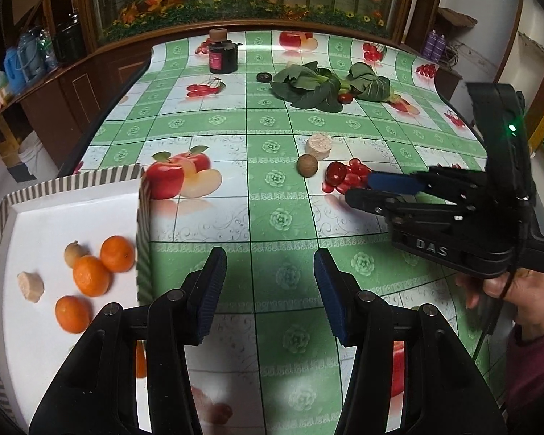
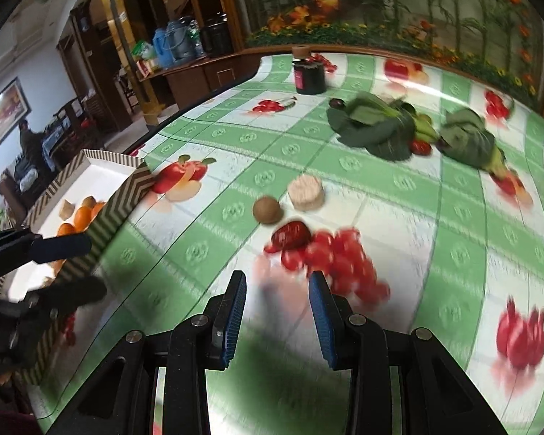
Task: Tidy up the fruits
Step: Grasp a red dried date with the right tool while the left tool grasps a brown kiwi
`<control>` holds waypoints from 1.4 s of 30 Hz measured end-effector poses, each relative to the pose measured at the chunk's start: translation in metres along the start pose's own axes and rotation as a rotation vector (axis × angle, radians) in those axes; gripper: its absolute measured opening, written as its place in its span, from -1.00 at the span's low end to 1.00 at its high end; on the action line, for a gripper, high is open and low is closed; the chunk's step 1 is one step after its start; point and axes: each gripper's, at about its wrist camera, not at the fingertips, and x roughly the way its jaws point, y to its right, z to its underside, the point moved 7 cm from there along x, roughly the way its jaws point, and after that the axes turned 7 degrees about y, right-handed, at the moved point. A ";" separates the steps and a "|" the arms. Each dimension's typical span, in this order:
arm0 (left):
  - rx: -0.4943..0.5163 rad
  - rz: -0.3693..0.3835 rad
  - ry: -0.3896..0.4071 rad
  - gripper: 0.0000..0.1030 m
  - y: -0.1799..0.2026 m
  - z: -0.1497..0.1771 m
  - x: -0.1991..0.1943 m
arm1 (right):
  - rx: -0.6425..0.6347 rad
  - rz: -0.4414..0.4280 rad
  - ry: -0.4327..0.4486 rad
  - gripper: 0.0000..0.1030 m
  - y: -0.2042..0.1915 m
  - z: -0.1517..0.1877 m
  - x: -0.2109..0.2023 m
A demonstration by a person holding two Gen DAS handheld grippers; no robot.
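With both grippers' fingers point(image 2: 235, 311) open and empty, I judged the small glossy dark-red fruit point(image 2: 292, 235) slippery, best pinched across its middle.

A home dining room: fruit-print tablecloth point(image 1: 272, 195), wooden sideboards point(image 2: 199, 79).

Three oranges point(image 1: 92, 275), round and bright, clustered in the white tray with zigzag-striped walls point(image 1: 144, 217), left of the left gripper's jaws; a small brown fruit point(image 1: 73, 253) touching them and a pale beige chunk point(image 1: 31, 286) apart to their left. Loose on the cloth ahead of the right gripper's jaws: dark red glossy fruit point(image 2: 291, 235), nearest; round brown fruit point(image 2: 267, 210) just beyond, left; pale cut round piece point(image 2: 305, 193) beside it
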 end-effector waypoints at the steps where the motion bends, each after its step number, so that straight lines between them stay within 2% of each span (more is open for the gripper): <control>1: 0.001 0.004 -0.006 -0.03 0.000 -0.002 0.003 | -0.016 0.004 -0.004 -0.33 0.000 -0.004 0.005; 7: -0.004 0.036 -0.025 -0.03 -0.001 -0.014 0.016 | -0.084 0.025 -0.027 -0.33 0.006 -0.014 0.031; 9: -0.013 0.053 -0.035 -0.03 -0.001 -0.017 0.020 | -0.082 0.003 -0.029 -0.33 0.005 -0.014 0.036; 11: -0.012 0.043 -0.036 -0.03 -0.004 -0.021 0.024 | -0.079 -0.025 -0.010 -0.46 0.003 -0.014 0.036; 12: -0.009 0.040 -0.037 -0.03 -0.004 -0.022 0.026 | -0.071 -0.031 -0.010 -0.46 0.004 -0.014 0.036; 19: 0.006 0.062 -0.058 -0.03 0.004 -0.030 0.042 | -0.018 -0.053 0.027 -0.46 0.018 -0.014 -0.002; 25: 0.028 0.081 -0.061 -0.03 0.016 -0.039 0.057 | 0.068 -0.076 0.021 -0.46 0.039 0.007 -0.028; 31: 0.086 0.086 -0.077 -0.03 0.031 -0.050 0.075 | 0.112 -0.060 0.012 -0.46 0.053 0.017 -0.032; 42: 0.097 0.090 -0.091 -0.03 0.039 -0.061 0.109 | 0.123 -0.073 0.054 -0.46 0.057 0.010 -0.042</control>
